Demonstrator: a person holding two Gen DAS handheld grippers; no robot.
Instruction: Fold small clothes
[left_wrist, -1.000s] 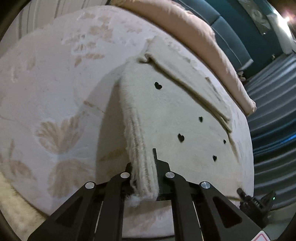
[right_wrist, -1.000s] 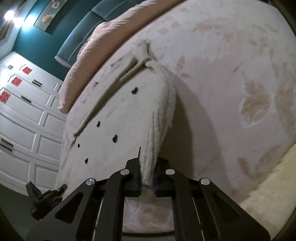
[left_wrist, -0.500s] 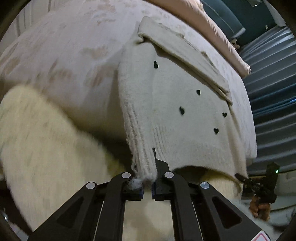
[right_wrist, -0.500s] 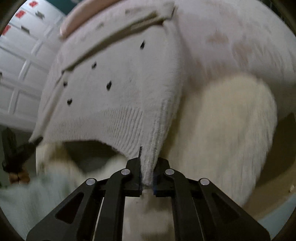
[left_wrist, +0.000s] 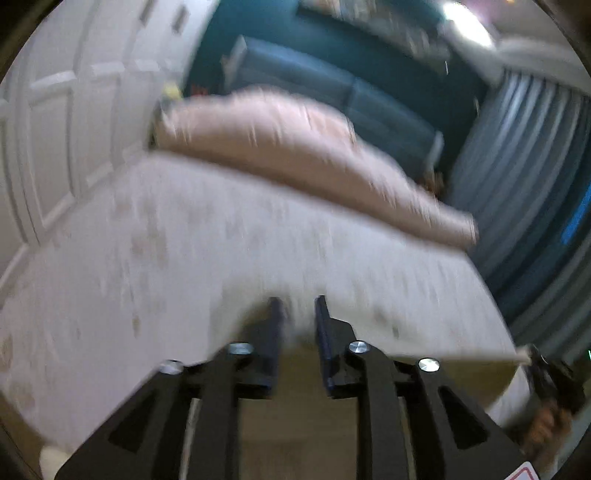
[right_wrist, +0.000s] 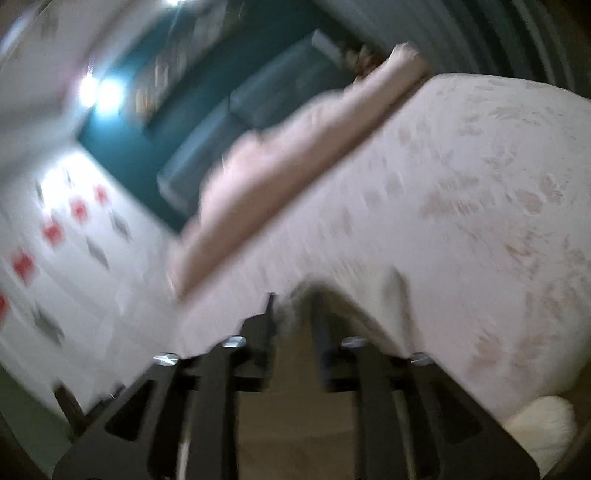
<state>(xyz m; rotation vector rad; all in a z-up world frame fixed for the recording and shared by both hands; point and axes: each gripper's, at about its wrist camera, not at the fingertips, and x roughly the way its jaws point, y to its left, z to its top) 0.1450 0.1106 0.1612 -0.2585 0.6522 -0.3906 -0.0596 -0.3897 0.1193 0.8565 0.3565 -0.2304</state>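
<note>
Bed: it is filling the middle of both blurry views, with a pale sheet showing faint leaf prints.
Pink blanket: it is lying in a long roll across the far side of the bed, in the upper middle of the left view.
Sweater: I cannot find the small cream sweater on the bed in either view. A pale fuzzy bit is showing between the tips of the tongs low in the middle of each view, but it is too blurry to tell what it is.
Left tongs: they are spread apart and have just been opening; nothing is clearly pinched between them.
Right tongs: they are spread apart too, and have just been opening; nothing is clearly pinched.
Other tongs: they are peeking in at the lower right edge of the left view, with a hand holding them.
Step now: it looks like letting go of the sweater.
Doing it well: I think both tongs should open wide together, so no fluff is catching, then look for where the sweater is lying before the next fold.
</note>
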